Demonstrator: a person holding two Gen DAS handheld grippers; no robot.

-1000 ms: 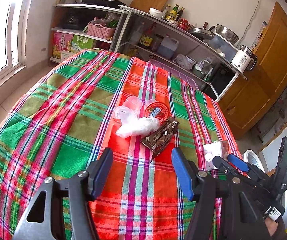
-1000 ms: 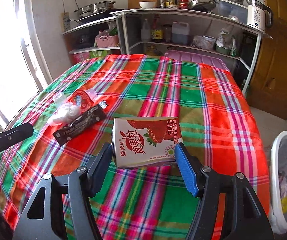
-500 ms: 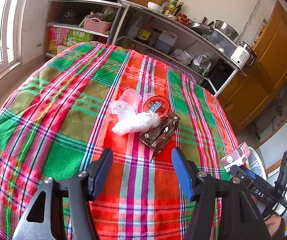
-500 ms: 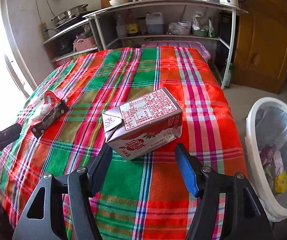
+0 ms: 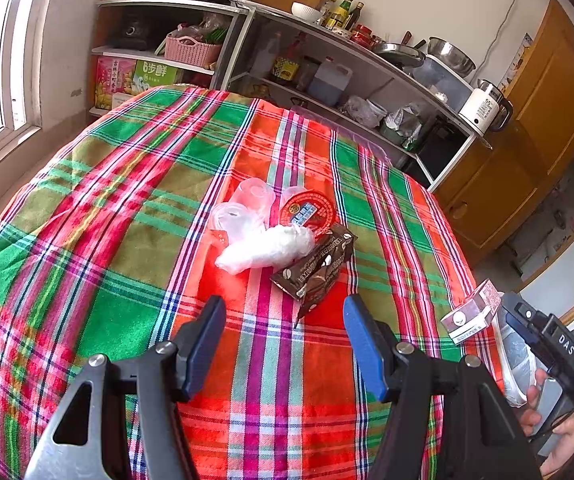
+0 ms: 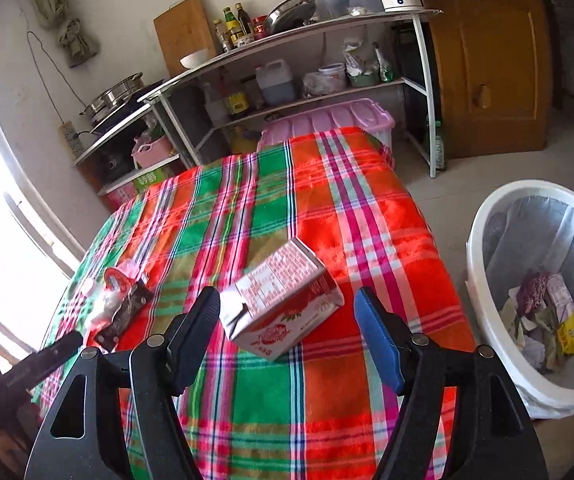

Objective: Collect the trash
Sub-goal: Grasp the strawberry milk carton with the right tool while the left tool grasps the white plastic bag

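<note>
While wrappers (image 5: 311, 264) litter the tablecloth (image 5: 127, 200), a bin (image 6: 543, 292) stands beside.

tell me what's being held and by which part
Nothing in the left hand-held gripper. The milk carton sits between the right hand-held gripper fingers, its folded end against one finger; a gap shows at the other, so a hold cannot be told.

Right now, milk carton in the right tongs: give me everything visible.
The milk carton is a small paperboard box: red strawberry print on the side, a pink-and-white printed table on the upper face, a silver folded end toward the camera. It is tilted, off the plaid tablecloth, between the right tongs. Only the left finger visibly touches it.
</note>
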